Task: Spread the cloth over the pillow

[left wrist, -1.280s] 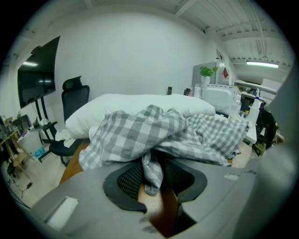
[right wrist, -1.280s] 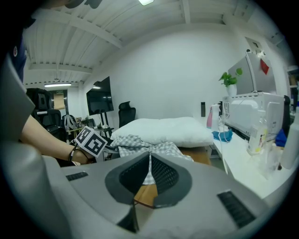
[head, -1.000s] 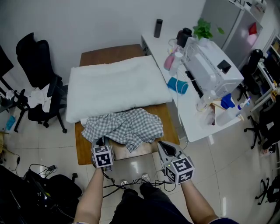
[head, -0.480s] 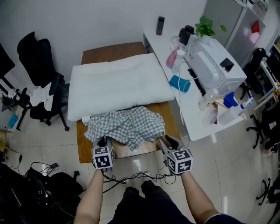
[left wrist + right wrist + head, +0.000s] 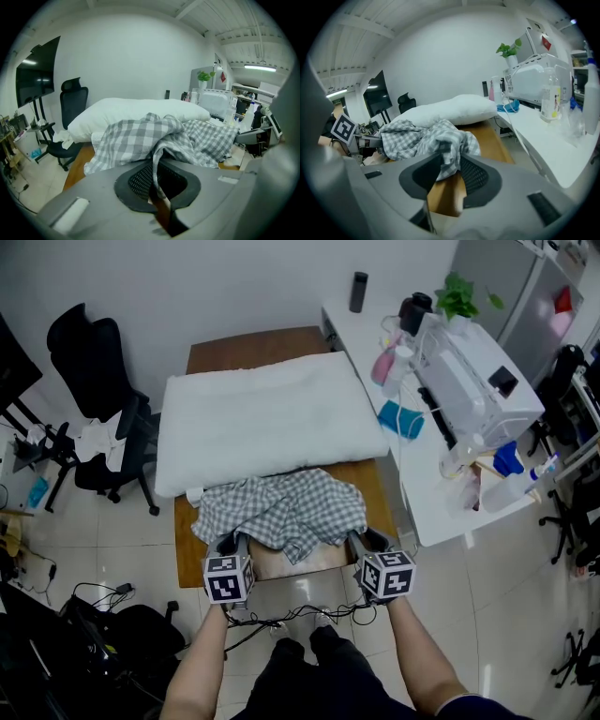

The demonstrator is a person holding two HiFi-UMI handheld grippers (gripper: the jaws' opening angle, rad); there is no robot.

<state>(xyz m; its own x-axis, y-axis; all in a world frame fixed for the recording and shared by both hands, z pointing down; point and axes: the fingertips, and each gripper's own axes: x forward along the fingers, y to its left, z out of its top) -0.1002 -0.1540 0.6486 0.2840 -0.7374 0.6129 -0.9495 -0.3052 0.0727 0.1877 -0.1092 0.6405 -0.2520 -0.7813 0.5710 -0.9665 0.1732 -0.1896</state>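
Observation:
A grey-and-white checked cloth (image 5: 281, 512) lies crumpled on the near end of a brown table (image 5: 258, 345). Just beyond it lies a large white pillow (image 5: 267, 432). My left gripper (image 5: 228, 546) is at the cloth's near left edge. In the left gripper view it (image 5: 157, 180) is shut on a fold of the cloth (image 5: 136, 138). My right gripper (image 5: 362, 542) is at the near right edge. There its jaws (image 5: 450, 173) stand wide apart, and a corner of the cloth (image 5: 419, 136) hangs between them, unpinched.
A white desk (image 5: 412, 484) stands right of the table and carries a white appliance (image 5: 478, 381), bottles and a plant. A black office chair (image 5: 94, 362) is at the left. Cables (image 5: 281, 617) and a black bag (image 5: 141, 638) lie on the floor near my legs.
My right gripper has moved forward to the cloth's near right corner and its jaws have spread wide. The left gripper has stayed on the cloth's left edge.

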